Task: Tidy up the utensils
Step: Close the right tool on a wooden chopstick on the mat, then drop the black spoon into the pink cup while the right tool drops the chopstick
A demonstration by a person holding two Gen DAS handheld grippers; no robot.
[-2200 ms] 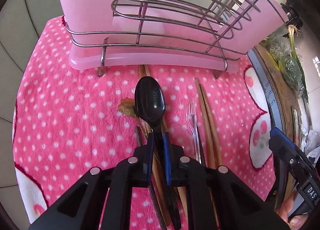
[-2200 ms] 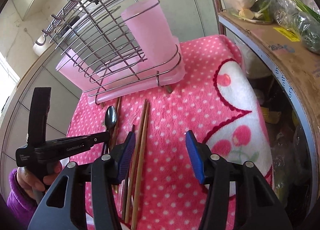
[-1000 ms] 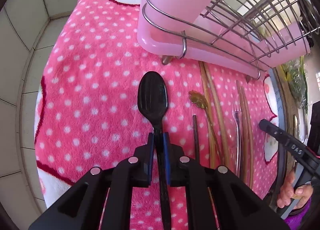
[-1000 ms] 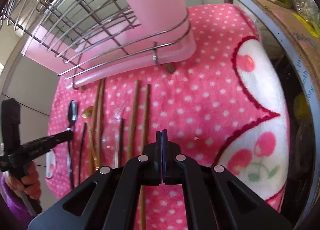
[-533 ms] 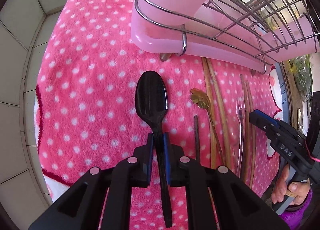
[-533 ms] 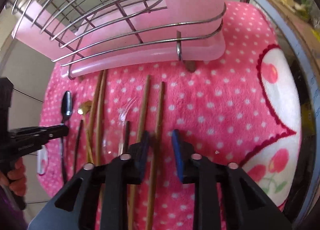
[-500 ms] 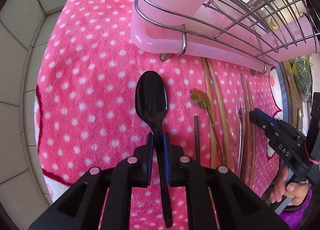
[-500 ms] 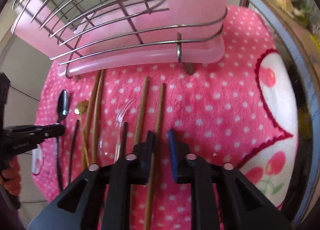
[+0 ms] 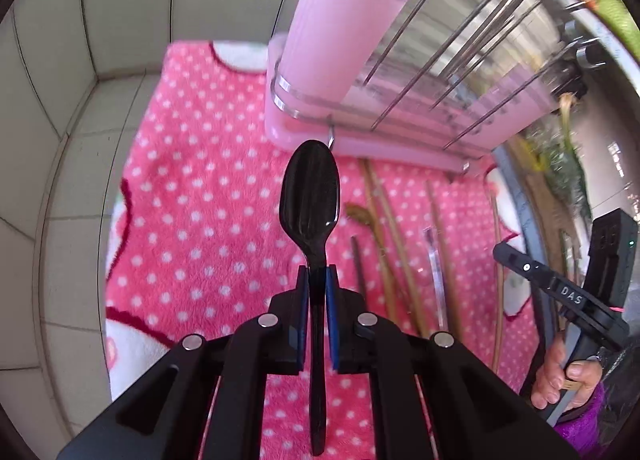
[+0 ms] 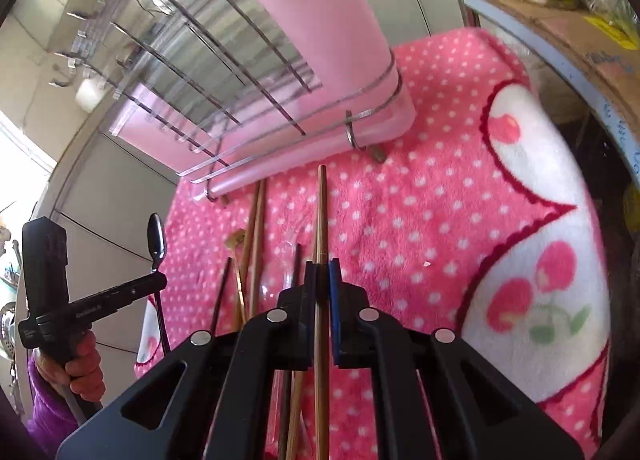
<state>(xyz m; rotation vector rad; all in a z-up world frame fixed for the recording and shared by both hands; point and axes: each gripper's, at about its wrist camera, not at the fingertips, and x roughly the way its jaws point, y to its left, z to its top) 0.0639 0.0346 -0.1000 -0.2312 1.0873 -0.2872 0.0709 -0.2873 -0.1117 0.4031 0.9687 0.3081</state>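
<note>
Covering the counter, a pink towel (image 9: 208, 180) with white dots and cherry patches (image 10: 532, 300) lies under everything else. At its far edge stands a wire rack (image 10: 248, 72) on a pink tray (image 9: 384, 148), holding a tall pink cup (image 9: 340, 40) at one end. On the towel in front of the rack, several utensils lie side by side: wooden chopsticks (image 9: 396, 236), a clear plastic fork (image 9: 436, 280), a gold-tipped stick (image 9: 360, 216) and a dark thin stick (image 9: 358, 264). Left gripper (image 9: 316, 280): jaws clamped on the handle of a black spoon (image 9: 310, 196), bowl raised above the towel, pointing toward the tray. Right gripper (image 10: 322, 272): jaws have just been closing and now pinch one brown chopstick (image 10: 321, 212), its tip aimed at the tray. Hand (image 10: 80, 360) in a purple sleeve grips the left tool's handle.
</note>
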